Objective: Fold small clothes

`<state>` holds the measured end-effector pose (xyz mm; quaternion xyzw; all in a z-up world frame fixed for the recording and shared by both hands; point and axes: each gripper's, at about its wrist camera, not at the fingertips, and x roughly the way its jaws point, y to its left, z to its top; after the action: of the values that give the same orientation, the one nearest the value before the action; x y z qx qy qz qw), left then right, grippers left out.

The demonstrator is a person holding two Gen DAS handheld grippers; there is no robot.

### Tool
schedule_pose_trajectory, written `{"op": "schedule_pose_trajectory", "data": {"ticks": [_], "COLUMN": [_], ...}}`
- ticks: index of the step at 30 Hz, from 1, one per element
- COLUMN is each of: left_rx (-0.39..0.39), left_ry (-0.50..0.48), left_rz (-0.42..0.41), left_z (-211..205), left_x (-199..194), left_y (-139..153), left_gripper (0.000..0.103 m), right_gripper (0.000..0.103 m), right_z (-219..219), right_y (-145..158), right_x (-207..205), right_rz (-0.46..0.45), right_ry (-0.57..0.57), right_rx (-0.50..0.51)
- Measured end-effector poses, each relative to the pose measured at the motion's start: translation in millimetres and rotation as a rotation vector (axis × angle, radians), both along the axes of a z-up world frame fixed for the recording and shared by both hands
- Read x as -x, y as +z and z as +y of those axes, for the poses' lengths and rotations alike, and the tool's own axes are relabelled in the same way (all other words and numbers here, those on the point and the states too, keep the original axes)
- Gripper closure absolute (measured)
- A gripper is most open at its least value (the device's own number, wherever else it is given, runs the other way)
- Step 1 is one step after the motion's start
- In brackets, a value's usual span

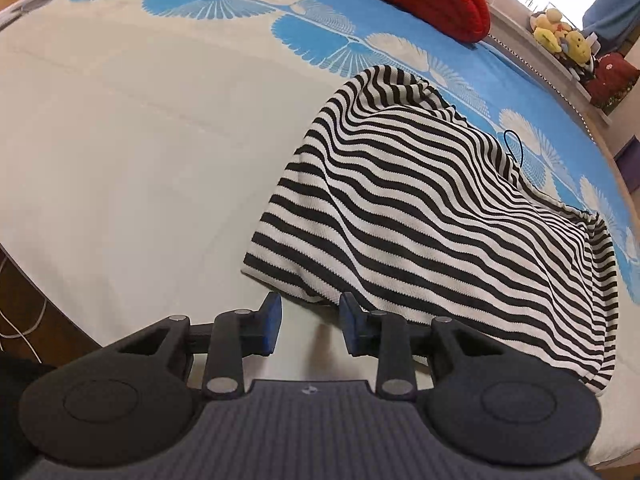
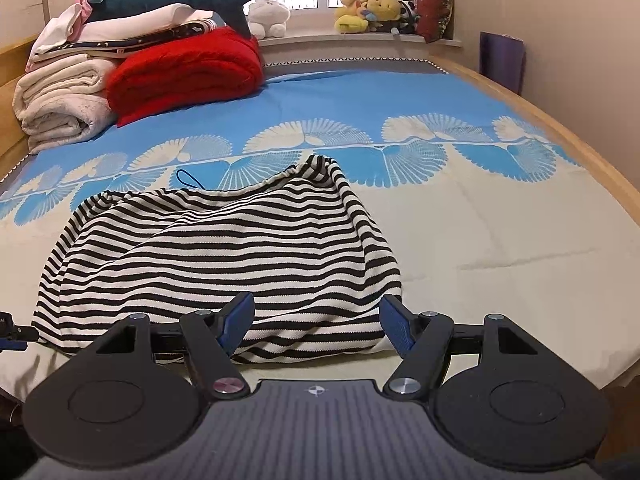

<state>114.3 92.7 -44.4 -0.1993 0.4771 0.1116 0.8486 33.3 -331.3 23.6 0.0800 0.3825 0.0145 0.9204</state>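
your left gripper [image 1: 310, 322] and right gripper [image 2: 316, 326] both stand parted, gripping nothing; striped garment [image 2: 224, 256] lies at 12 o'clock on the bedspread [image 2: 500, 232].

A: Black-and-white striped garment [image 1: 420, 216], knit, horizontal stripes. Lying crumpled on cream part of bedspread, far edge reaching the blue fan-pattern band.

B: Flat?

A: No. Bunched and humped in the middle, folds running across it, top layer partly doubled over itself. Gathered hem or opening at the far end, raised into a peak in the right wrist view [image 2: 224, 248].

B: Near edge?

A: Resting on the cover, slightly curled under. Thin dark-blue cord loop [image 2: 188, 178] poking out behind it.
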Motion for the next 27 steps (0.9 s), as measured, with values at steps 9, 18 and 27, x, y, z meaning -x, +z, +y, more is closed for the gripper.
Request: {"op": "schedule_pose_trajectory", "data": {"ticks": [9,18,27], "left_rx": [0.302,0.373,0.393], "left_ry": [0.165,0.218,0.252], "left_rz": [0.039,0.018,0.033], "left_z": [40.8,45.4,50.8], "left_x": [-9.7,-25.8,-32.9], "left_y": [-24.1,-36.6,-40.2], "left_gripper": [0.045,0.045,0.070], "right_gripper": [0.032,0.032,0.032], "right_z": [1.0,-1.6,8.6], "right_y": [-1.2,-5.1,-11.5], "right_x": [0.5,3.6,4.2], "right_rz": [0.003,0.015,0.032], "right_ry": [0.003,-0.009,0.008], "right_rx": [0.006,0.021,0.092]}}
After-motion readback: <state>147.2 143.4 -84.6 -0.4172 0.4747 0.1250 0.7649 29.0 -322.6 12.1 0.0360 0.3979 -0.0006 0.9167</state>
